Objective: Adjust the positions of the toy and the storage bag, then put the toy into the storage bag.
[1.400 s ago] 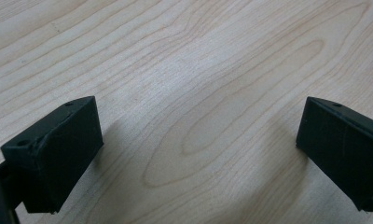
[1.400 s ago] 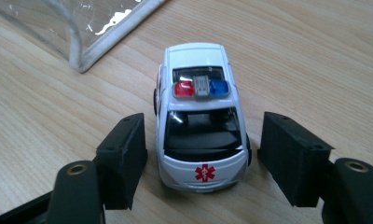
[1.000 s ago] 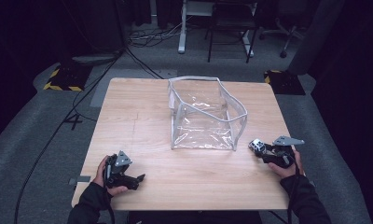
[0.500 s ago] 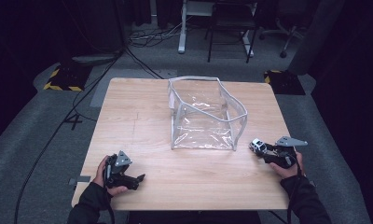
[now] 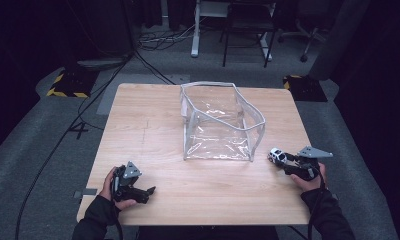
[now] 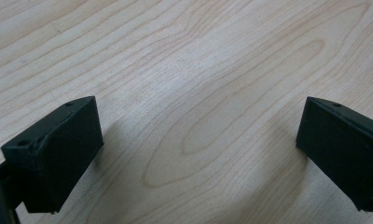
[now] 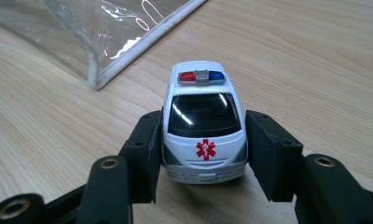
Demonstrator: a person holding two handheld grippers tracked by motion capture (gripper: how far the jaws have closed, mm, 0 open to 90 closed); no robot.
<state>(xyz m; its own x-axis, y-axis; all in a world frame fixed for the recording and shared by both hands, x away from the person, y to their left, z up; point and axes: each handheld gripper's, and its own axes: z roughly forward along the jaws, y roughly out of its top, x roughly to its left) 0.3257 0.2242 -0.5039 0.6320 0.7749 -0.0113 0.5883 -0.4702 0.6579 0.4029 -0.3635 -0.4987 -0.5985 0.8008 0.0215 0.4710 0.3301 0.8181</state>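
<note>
- Since the earlier frames almost nothing has shifted: both hands keep their places at the near edge of the table (image 5: 153, 125), and the clear bag stands as it did.
- High view: the right gripper (image 5: 283, 159) lies low at the near right, its jaws clenched on a small white toy car (image 5: 276, 155), which sits just beside the near right corner of the clear plastic bag (image 5: 220, 125). The bag stands open at the table's middle.
- High view: the left gripper (image 5: 147, 191) rests at the near left, well apart from the bag.
- Left gripper view: its jaws stand released, wide apart over bare wood (image 6: 189, 93), with nothing between them.
- Right gripper view: the pads (image 7: 145, 149) press both flanks of the toy car (image 7: 204, 121), a white ambulance with a red star on its bonnet and a red-and-blue light bar; its wheels are on the table, and the bag's white-trimmed corner (image 7: 128, 46) lies close ahead to the left.
</note>
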